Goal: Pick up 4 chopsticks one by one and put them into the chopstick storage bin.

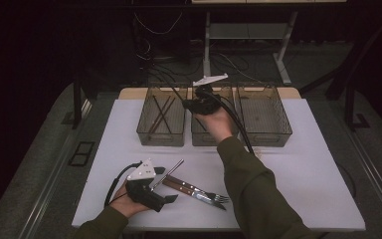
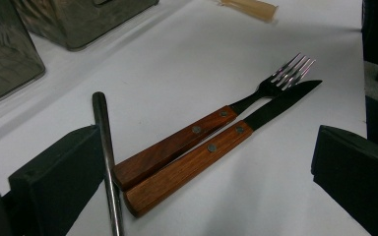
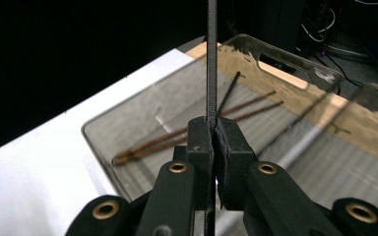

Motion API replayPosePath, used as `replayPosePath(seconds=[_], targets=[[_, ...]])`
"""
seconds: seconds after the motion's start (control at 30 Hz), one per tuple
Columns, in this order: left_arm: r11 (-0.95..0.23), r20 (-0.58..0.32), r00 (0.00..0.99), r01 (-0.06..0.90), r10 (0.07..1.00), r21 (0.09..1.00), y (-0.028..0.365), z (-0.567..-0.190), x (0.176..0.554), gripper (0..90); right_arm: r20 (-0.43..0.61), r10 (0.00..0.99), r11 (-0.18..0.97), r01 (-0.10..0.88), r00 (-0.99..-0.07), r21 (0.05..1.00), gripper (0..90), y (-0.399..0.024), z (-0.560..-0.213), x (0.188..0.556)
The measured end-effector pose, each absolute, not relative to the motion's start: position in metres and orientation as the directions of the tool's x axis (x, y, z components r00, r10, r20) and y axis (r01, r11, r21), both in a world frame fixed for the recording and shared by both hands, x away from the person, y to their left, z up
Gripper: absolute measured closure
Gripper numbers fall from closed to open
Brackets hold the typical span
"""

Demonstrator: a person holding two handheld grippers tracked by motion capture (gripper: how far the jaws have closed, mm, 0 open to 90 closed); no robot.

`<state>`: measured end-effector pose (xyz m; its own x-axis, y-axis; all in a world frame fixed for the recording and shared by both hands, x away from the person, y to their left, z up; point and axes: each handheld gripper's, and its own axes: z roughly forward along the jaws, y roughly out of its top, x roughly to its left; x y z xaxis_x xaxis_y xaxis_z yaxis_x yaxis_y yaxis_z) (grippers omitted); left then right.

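Observation:
My right gripper hangs over the gap between the left bin and the middle bin. In the right gripper view, the right gripper is shut on a thin dark stick that points straight up the frame. Below it, the left bin holds brown chopsticks and a dark one. My left gripper rests open on the table near the front edge. Between its wide jaws lie a wooden-handled fork and knife. A metal rod lies against its left jaw.
Three clear bins stand in a row at the back of the white table; the right bin looks bare. A small tan piece lies on the table beyond the fork. Cables and table legs fill the dark floor behind.

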<state>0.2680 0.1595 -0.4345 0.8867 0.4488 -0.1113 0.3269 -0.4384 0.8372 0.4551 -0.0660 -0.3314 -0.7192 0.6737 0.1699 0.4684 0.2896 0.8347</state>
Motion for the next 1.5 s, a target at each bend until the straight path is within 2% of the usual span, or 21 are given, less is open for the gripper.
replayPosePath(seconds=[0.57, 1.13, 1.23, 1.5], targets=[[-0.438, -0.110, 0.893, 0.317, 0.436, 0.841, 0.160, -0.433, 0.268, 0.0, 0.191, 0.664, 0.297, 0.489, -0.723, 0.820, 85.4, 0.001, -0.347, 0.482], [-0.440, -0.116, 0.895, 0.320, 0.430, 0.839, 0.160, -0.433, 0.268, 0.0, 0.191, 0.712, 0.351, 0.578, -0.675, 0.737, 84.8, 0.015, -0.383, 0.489], [-0.440, -0.115, 0.896, 0.319, 0.429, 0.839, 0.160, -0.433, 0.268, 0.0, 0.185, 0.715, 0.364, 0.585, -0.674, 0.725, 74.6, 0.016, -0.385, 0.489], [-0.439, -0.114, 0.895, 0.318, 0.431, 0.840, 0.160, -0.433, 0.268, 0.0, 0.167, 0.702, 0.387, 0.568, -0.693, 0.726, 61.1, 0.010, -0.376, 0.486]])
